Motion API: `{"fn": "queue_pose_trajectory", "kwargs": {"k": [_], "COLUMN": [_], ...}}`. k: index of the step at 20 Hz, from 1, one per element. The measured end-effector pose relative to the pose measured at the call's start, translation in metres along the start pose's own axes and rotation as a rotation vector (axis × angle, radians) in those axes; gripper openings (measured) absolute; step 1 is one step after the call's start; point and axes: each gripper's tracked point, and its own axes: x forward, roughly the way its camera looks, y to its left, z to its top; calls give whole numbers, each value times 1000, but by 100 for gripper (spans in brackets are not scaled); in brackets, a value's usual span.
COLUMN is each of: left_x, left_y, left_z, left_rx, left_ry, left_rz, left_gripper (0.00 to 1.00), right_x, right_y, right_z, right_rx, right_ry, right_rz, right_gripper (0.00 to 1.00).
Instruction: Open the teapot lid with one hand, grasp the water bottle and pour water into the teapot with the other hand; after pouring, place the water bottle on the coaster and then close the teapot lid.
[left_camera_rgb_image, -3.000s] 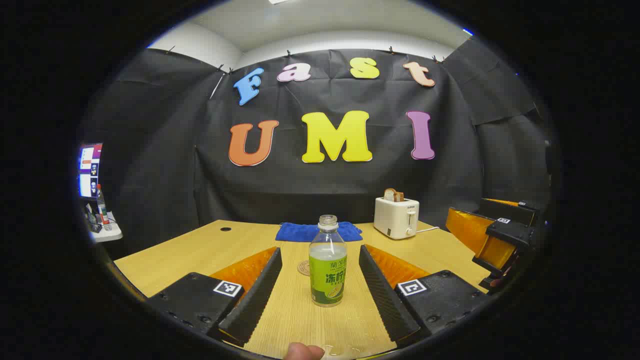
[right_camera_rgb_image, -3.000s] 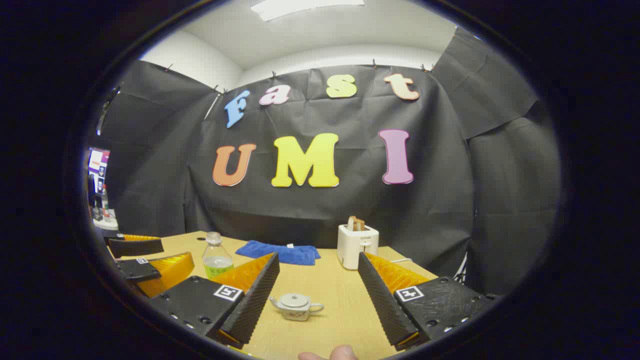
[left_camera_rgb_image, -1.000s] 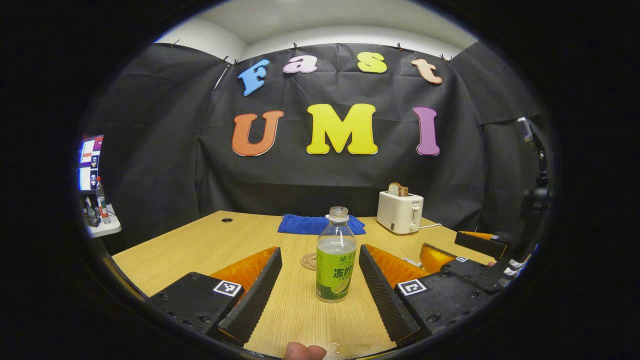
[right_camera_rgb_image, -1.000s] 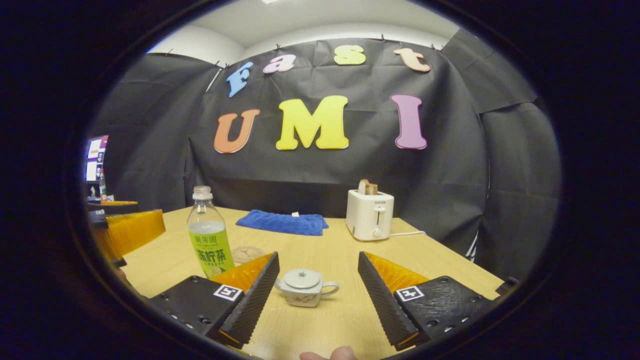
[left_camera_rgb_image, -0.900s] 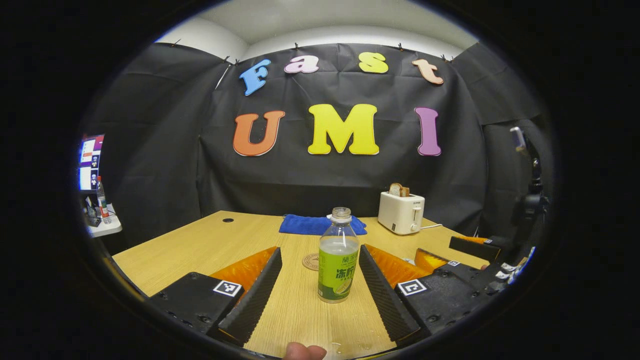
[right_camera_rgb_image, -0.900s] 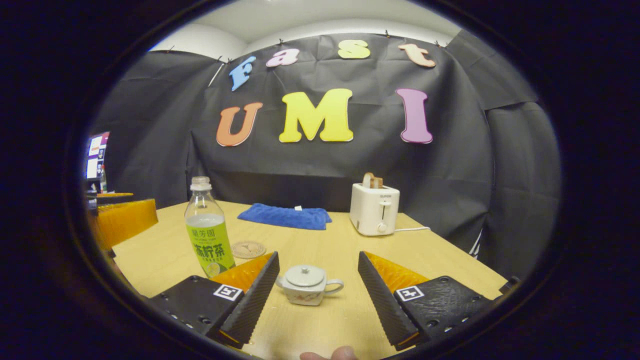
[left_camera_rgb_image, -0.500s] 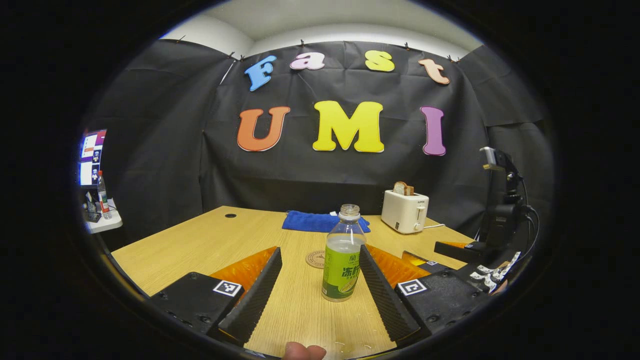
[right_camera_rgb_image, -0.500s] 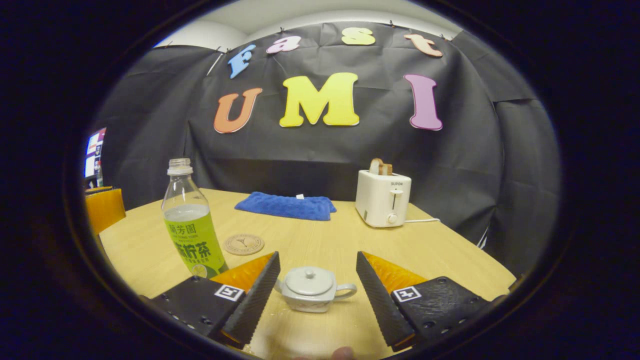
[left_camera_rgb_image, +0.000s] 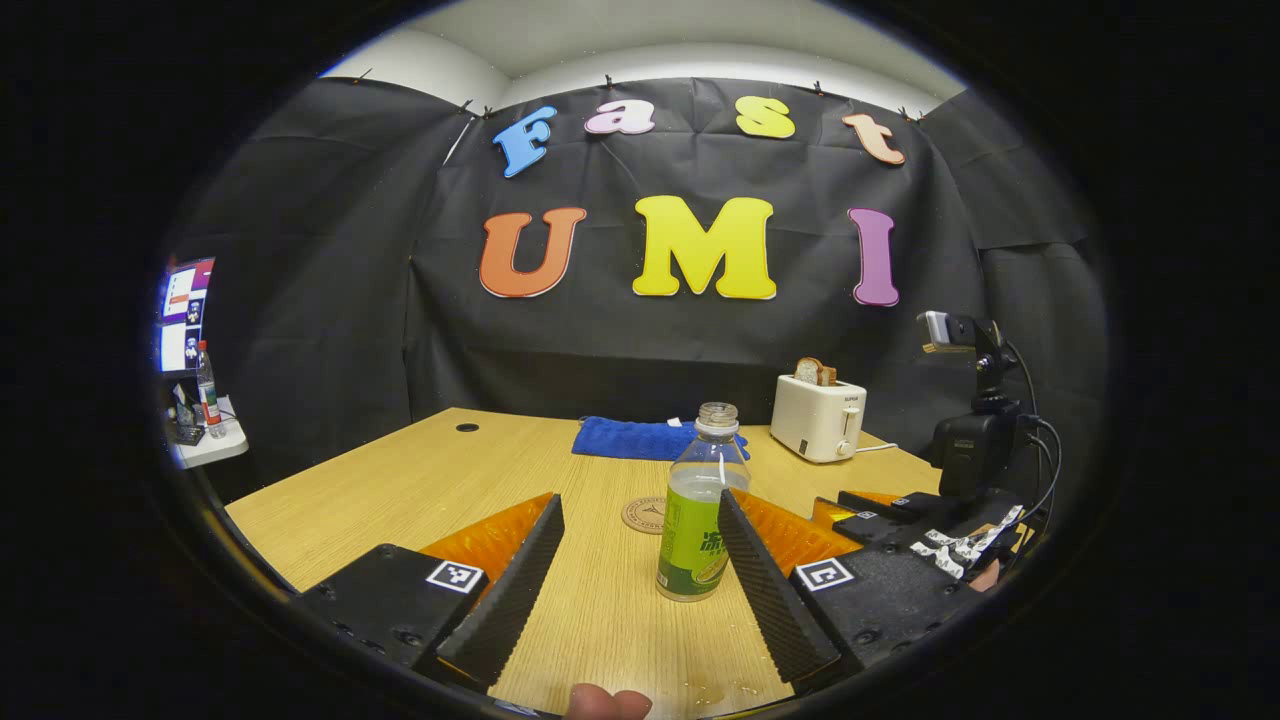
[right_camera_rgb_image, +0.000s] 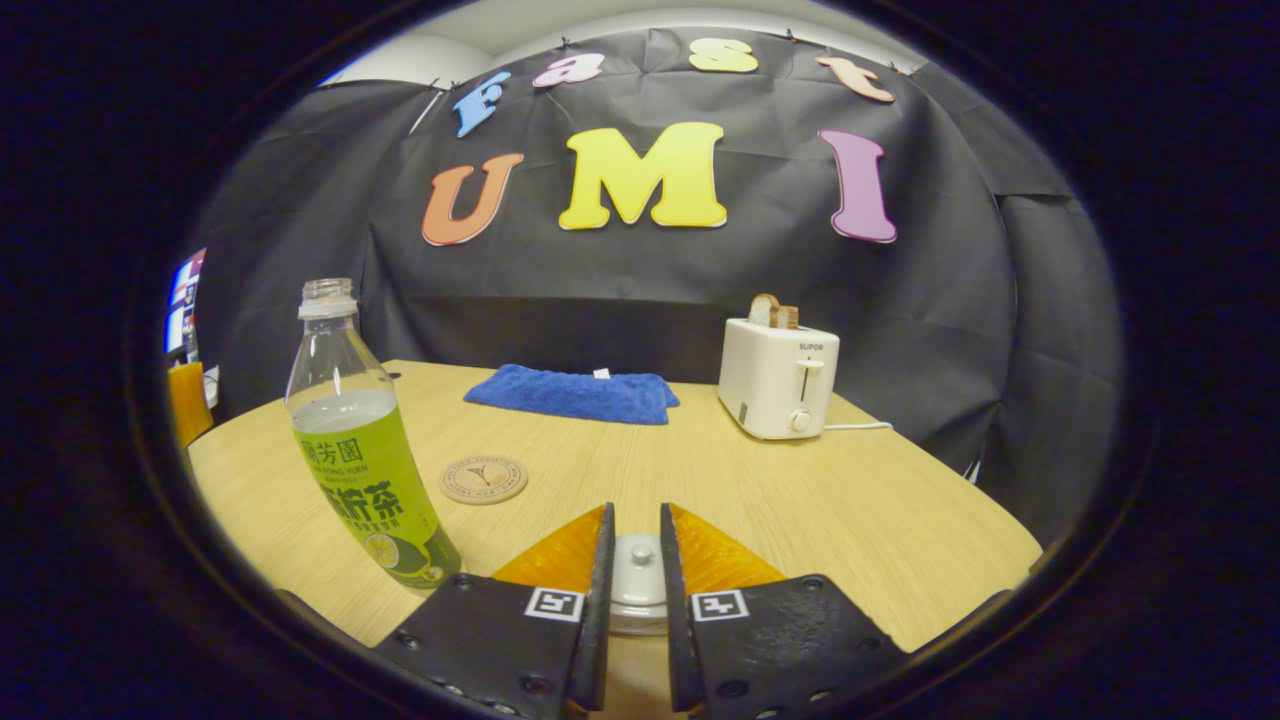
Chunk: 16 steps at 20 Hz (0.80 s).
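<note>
Stage: lid-opening | right gripper (right_camera_rgb_image: 632, 600) fingers closed narrowly about teapot lid (right_camera_rgb_image: 638, 568), contact unclear, lid seated | left gripper (left_camera_rgb_image: 634, 570) fingers wide apart astride water bottle (left_camera_rgb_image: 698, 530), ungrasped | pending: pour, coaster (right_camera_rgb_image: 484, 479) placement, closing

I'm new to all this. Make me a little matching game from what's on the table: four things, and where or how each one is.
Things:
1. water bottle
2. coaster
3. blue cloth
4. toaster

States:
A. bread sticking out of the top
B. folded at the far edge of the table
C. uncapped, partly filled
D. bare, nothing on it

Pairs: 1-C, 2-D, 3-B, 4-A
</note>
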Motion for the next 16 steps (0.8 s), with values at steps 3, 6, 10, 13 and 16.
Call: {"fn": "queue_pose_trajectory", "kwargs": {"k": [3,6,10,13,16], "left_x": [0,2,3,4,5], "left_y": [0,-1,-4,-8,-14], "left_z": [-1,-4,-7,-7,-10], "left_rx": [-7,-7,-2,1,-5], "left_ry": [4,8,20,21,28], "left_rz": [-1,-7,-19,-31,-53], "left_gripper": [97,98,98,98,98], "right_x": [1,0,-2,-6,-11], "right_y": [0,0,3,0,-5], "right_z": [-3,-3,4,18,25], "right_rx": [24,22,15,37,49], "right_ry": [13,13,-12,-51,-62], "right_rz": [10,23,40,53,57], "right_gripper": [7,0,0,0,0]}}
